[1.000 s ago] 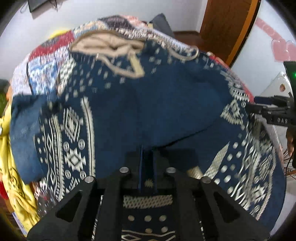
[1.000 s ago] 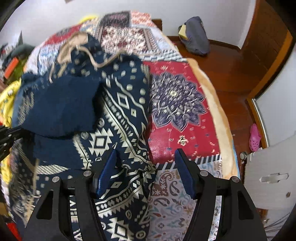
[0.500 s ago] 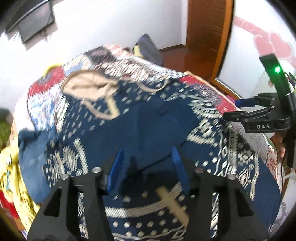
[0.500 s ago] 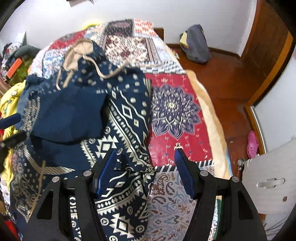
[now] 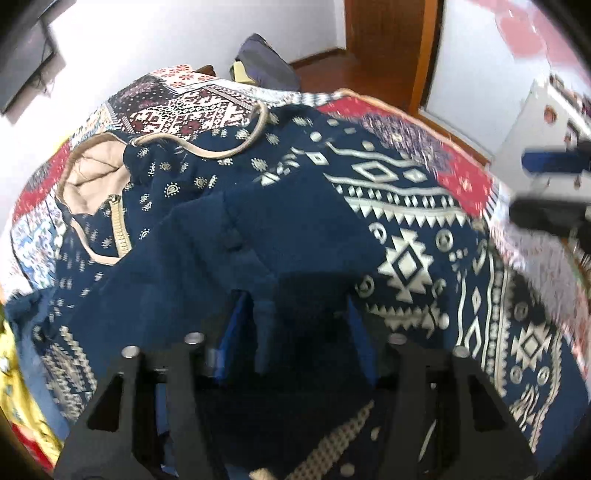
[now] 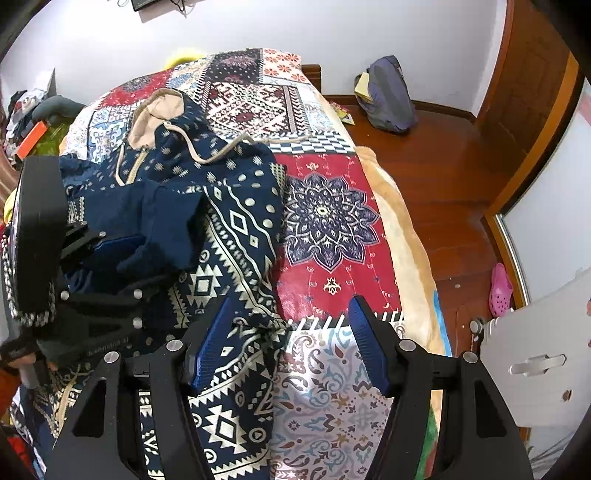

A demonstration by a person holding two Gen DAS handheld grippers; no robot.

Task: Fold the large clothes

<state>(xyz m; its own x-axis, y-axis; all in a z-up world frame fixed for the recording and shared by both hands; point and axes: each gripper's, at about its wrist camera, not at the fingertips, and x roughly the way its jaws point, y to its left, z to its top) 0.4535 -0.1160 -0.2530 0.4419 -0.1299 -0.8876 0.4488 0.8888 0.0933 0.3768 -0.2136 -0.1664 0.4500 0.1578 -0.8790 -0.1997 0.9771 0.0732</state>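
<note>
Hoodie [image 6: 236,221], navy with white geometric print, lies spread on the patchwork bedspread [image 6: 328,236]; left gripper [image 5: 295,325] and right gripper [image 6: 288,332] both hover over it with jaws apart, holding nothing.

A patchwork bedspread [image 6: 325,229] of red, white and navy panels covered the bed, its tan edge running toward three o'clock. On the wooden floor [image 6: 443,177] at one o'clock a grey backpack [image 6: 386,96] leaned against the white wall [image 6: 258,26]. A pink clog [image 6: 499,288] lay on the floor at three o'clock, just beside a white cabinet [image 6: 535,354]. At nine o'clock sat a heap of clothes [image 6: 33,110], and yellow fabric [image 5: 16,391] showed at eight o'clock in the left view.
</note>
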